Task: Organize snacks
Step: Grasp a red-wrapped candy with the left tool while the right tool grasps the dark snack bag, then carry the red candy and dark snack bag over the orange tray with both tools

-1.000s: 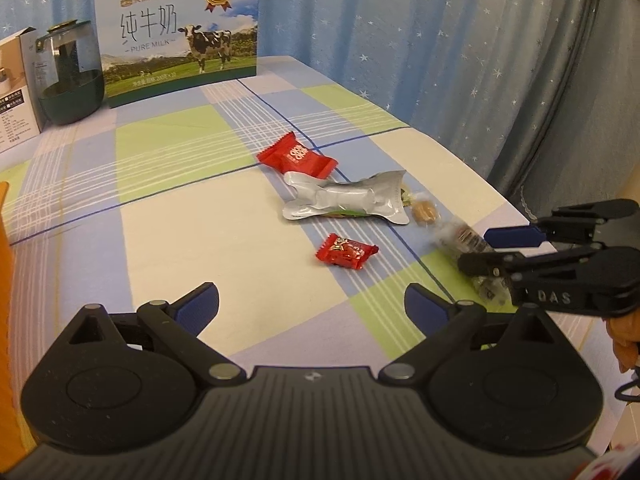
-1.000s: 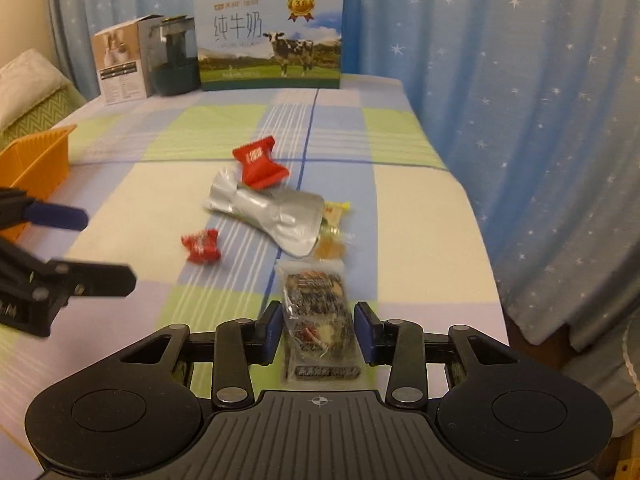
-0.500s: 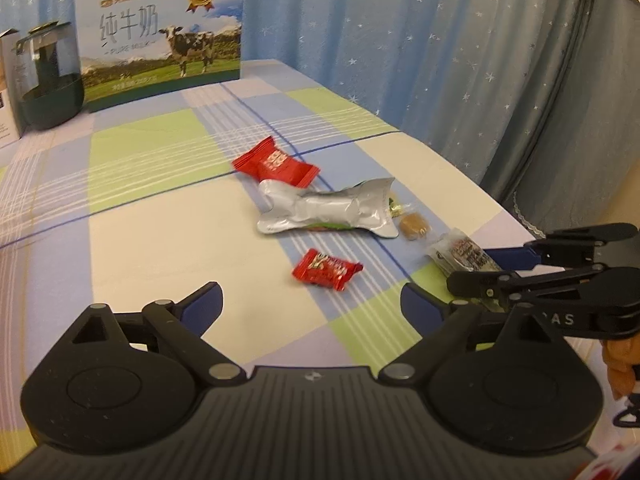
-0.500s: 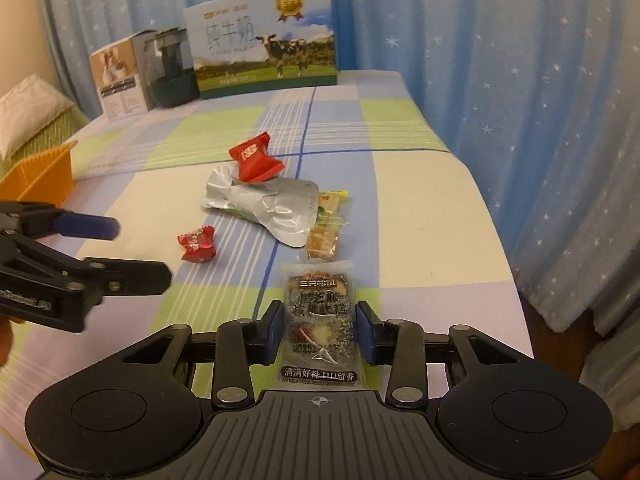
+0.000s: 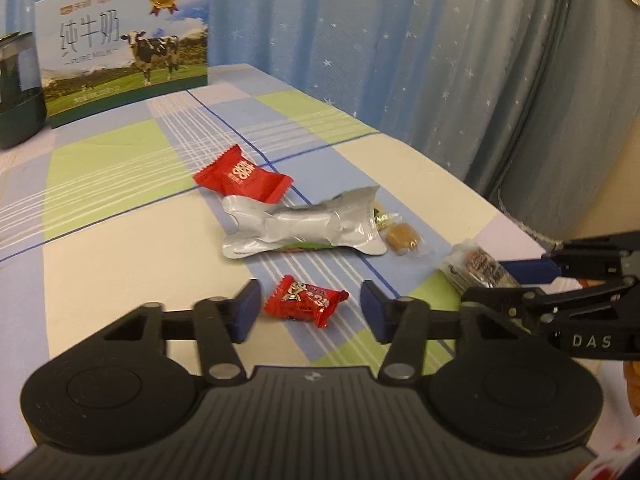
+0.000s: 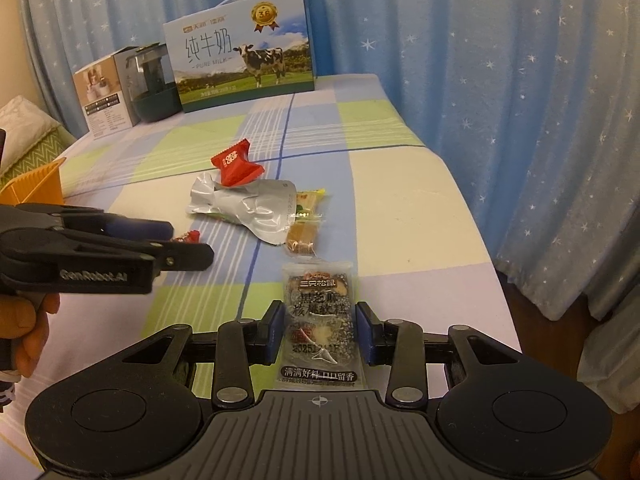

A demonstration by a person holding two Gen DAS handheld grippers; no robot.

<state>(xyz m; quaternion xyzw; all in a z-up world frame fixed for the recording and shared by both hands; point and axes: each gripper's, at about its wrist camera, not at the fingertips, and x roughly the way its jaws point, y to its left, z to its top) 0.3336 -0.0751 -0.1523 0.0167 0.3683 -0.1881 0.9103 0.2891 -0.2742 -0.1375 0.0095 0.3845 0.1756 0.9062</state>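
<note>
I see checked tablecloth [image 5: 120, 240] under everything, milk box [image 6: 244, 52] upright at far end, orange basket [image 6: 36, 184] at left edge. Silver pouch [image 5: 304, 228] mid-table, red packet [image 5: 244, 176] touching its far side, brown sweet [image 5: 402, 236] just beside its right end. My right gripper [image 6: 319, 330] narrow, pads pressed on both sides of dark sesame bar [image 6: 318, 320]. My left gripper [image 5: 308, 310] has just been closing; small red candy [image 5: 306, 300] lies between pads on cloth, gaps visible both sides, not gripped.
</note>
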